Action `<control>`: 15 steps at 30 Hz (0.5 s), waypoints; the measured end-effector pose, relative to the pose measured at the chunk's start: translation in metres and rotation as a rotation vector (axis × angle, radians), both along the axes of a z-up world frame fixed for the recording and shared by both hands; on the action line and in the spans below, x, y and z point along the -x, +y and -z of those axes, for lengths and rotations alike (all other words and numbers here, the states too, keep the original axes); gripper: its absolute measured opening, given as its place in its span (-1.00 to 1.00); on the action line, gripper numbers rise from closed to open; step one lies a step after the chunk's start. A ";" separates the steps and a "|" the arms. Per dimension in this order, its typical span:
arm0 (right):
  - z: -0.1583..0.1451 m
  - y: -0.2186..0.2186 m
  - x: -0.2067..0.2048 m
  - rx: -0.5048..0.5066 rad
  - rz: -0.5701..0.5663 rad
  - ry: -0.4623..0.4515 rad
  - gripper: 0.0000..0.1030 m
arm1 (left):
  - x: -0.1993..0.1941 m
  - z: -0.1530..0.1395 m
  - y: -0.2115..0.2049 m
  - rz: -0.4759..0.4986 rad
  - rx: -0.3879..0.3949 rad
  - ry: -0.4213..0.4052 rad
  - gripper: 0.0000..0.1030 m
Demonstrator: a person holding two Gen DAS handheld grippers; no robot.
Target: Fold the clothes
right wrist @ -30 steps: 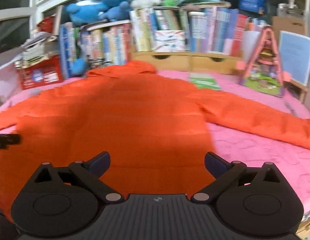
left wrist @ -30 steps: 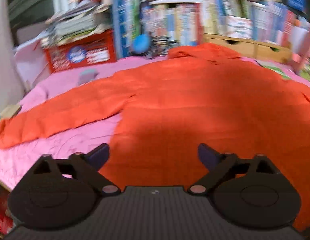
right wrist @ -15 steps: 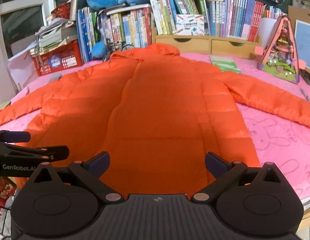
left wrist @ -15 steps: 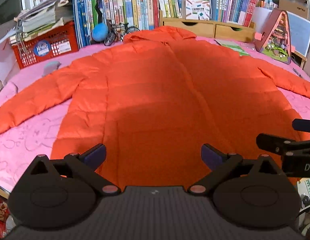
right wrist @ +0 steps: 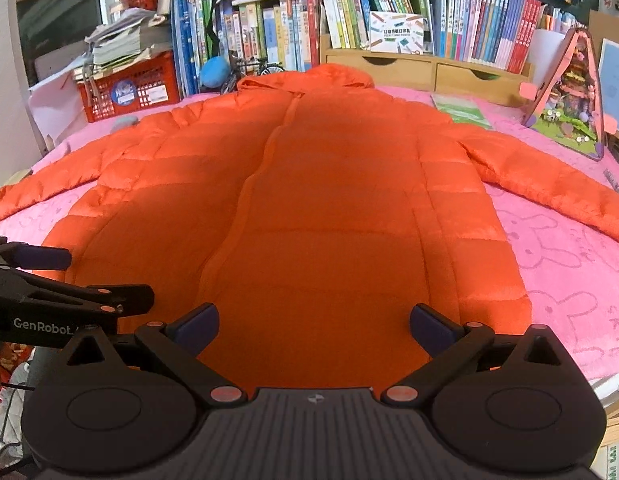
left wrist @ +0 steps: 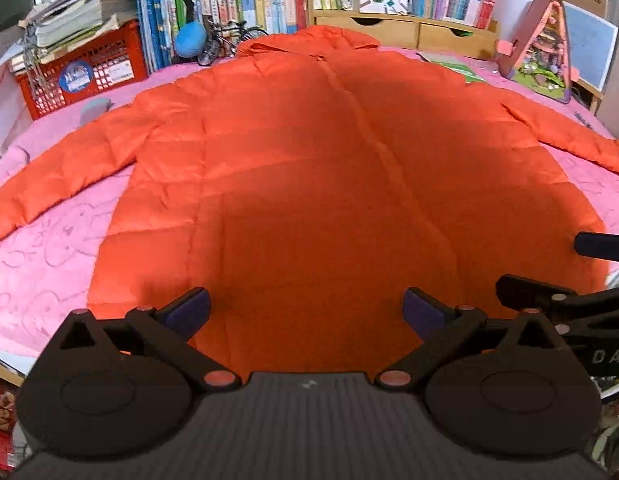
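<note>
Orange hooded puffer jacket [left wrist: 309, 184]: laid flat, front up, on a pink bunny-print cover [right wrist: 557, 264]; long axis runs from the near hem straight away to the hood by the row of books [right wrist: 293, 32], sleeves spread out to left and right. Open cover lies on both sides of the body below the sleeves; far edge crowded by a red crate [left wrist: 81, 76], wooden drawers [right wrist: 425, 72] and a triangular toy house [right wrist: 569, 100]. Left gripper [left wrist: 305, 312] and right gripper [right wrist: 313, 322]: side by side above the near hem, jaws spread wide, holding nothing.
</note>
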State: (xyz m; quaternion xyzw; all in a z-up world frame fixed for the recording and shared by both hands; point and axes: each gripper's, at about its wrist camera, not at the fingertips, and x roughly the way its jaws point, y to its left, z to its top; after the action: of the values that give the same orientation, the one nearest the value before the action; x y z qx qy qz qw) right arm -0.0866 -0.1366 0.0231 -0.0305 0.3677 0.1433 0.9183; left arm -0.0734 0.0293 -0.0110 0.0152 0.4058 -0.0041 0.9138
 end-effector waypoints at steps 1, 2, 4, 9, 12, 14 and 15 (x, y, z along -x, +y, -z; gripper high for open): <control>-0.001 0.000 0.003 0.003 0.002 -0.005 1.00 | 0.002 -0.001 -0.001 0.007 -0.002 -0.003 1.00; -0.001 -0.001 0.006 0.006 0.004 -0.009 1.00 | 0.004 -0.003 -0.003 0.013 -0.008 -0.009 1.00; -0.003 -0.003 0.013 0.005 0.009 -0.017 1.00 | 0.008 -0.006 -0.004 0.025 -0.014 -0.022 1.00; -0.010 -0.008 0.031 0.004 0.017 -0.047 1.00 | 0.018 -0.014 -0.010 0.034 -0.021 -0.058 1.00; -0.014 -0.013 0.041 0.001 0.022 -0.064 1.00 | 0.023 -0.017 -0.016 0.042 -0.028 -0.075 1.00; -0.014 -0.016 0.045 -0.002 0.027 -0.069 1.00 | 0.026 -0.018 -0.020 0.046 -0.032 -0.083 1.00; -0.014 -0.018 0.048 -0.003 0.030 -0.070 1.00 | 0.027 -0.018 -0.023 0.048 -0.035 -0.083 1.00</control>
State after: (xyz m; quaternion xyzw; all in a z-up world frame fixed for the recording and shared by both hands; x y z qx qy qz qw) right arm -0.1344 -0.1547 0.0374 -0.0285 0.3355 0.1290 0.9327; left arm -0.1003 0.0067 0.0068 0.0410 0.3670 -0.0185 0.9291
